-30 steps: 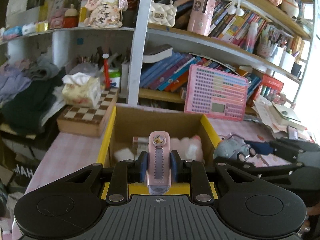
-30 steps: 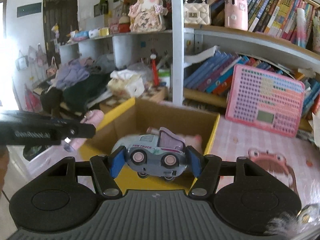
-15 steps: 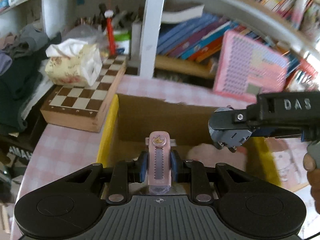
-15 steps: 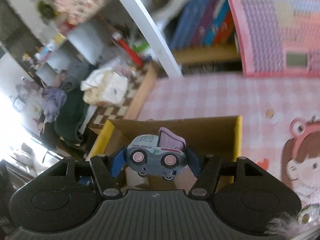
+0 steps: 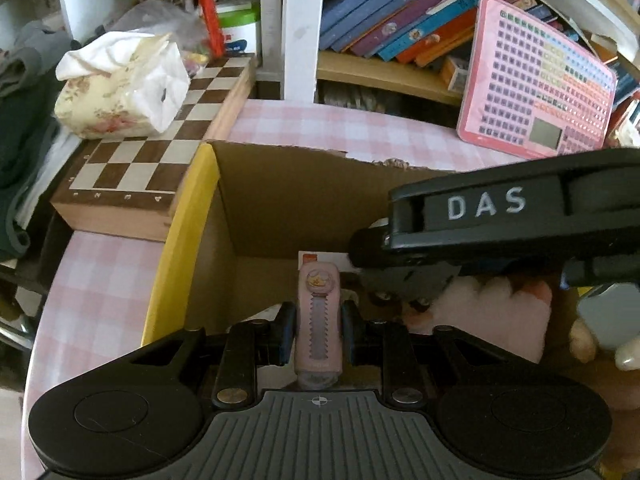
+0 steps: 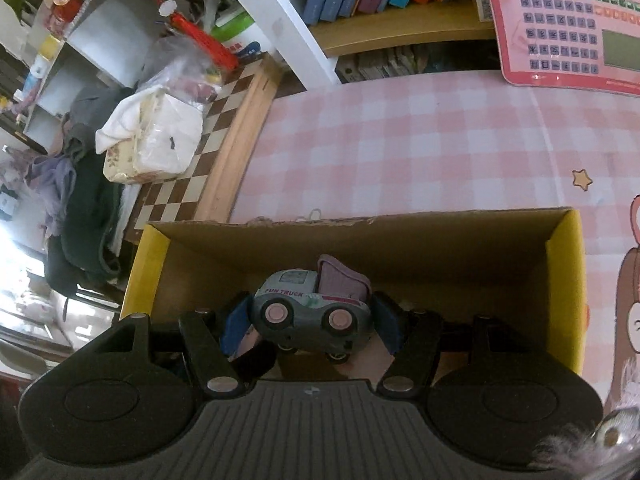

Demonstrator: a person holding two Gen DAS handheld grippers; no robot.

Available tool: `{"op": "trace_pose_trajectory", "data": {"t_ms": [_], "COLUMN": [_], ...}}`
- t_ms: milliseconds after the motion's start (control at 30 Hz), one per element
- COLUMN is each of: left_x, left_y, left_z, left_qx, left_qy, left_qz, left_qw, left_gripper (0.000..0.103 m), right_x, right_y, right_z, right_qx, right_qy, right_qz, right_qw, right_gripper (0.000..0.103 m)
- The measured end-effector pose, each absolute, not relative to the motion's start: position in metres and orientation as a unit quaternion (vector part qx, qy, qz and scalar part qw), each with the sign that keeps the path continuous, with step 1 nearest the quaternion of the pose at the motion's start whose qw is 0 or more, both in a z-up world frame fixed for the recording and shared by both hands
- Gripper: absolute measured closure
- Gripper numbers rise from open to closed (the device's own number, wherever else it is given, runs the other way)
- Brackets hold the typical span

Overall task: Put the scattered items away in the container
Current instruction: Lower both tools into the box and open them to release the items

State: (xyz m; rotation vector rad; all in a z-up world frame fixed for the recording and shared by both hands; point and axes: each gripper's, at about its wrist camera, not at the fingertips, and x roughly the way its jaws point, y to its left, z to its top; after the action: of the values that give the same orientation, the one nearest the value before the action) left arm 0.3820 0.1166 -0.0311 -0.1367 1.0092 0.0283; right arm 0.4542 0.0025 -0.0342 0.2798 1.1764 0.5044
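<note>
The container is a cardboard box with yellow rims (image 5: 182, 240) (image 6: 564, 288) on the pink checked table. My left gripper (image 5: 318, 332) is shut on a slim pink case (image 5: 319, 320) and holds it over the box's inside. My right gripper (image 6: 310, 316) is shut on a grey toy truck (image 6: 308, 312) marked FUN TRUCK, held over the box's inside. The right gripper's black body (image 5: 500, 232) crosses the left wrist view just right of the pink case. A pink plush item (image 5: 488, 316) and a white card (image 5: 320, 258) lie inside the box.
A wooden chessboard (image 5: 156, 160) (image 6: 208, 152) with a tissue pack (image 5: 120, 88) (image 6: 156, 140) on it sits left of the box. A pink keypad toy (image 5: 536, 80) (image 6: 568, 20) leans on the bookshelf behind. Dark clothes (image 6: 80, 208) lie far left.
Both grippers have tilted down and moved over the box with their items still held. The right gripper has come in close beside the left one.
</note>
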Motion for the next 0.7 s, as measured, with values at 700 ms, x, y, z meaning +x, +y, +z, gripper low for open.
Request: {"op": "trace_pose_trajectory", "data": {"t_ms": [700], "left_x": [0.266], "left_y": [0.103], "left_z": [0.048], "left_qx": [-0.022], "left_qy": [0.342], "left_qz": [-0.051], "left_qw": [0.938], "left_gripper": [0.043], "right_x": [0.35], "right_y": [-0.051], "right_z": [0.06], "right_qx": [0.146], "right_qy": [0.409], "right_qz": [0.276], "right_qw": [0.858], "right_gripper": [0.03]}}
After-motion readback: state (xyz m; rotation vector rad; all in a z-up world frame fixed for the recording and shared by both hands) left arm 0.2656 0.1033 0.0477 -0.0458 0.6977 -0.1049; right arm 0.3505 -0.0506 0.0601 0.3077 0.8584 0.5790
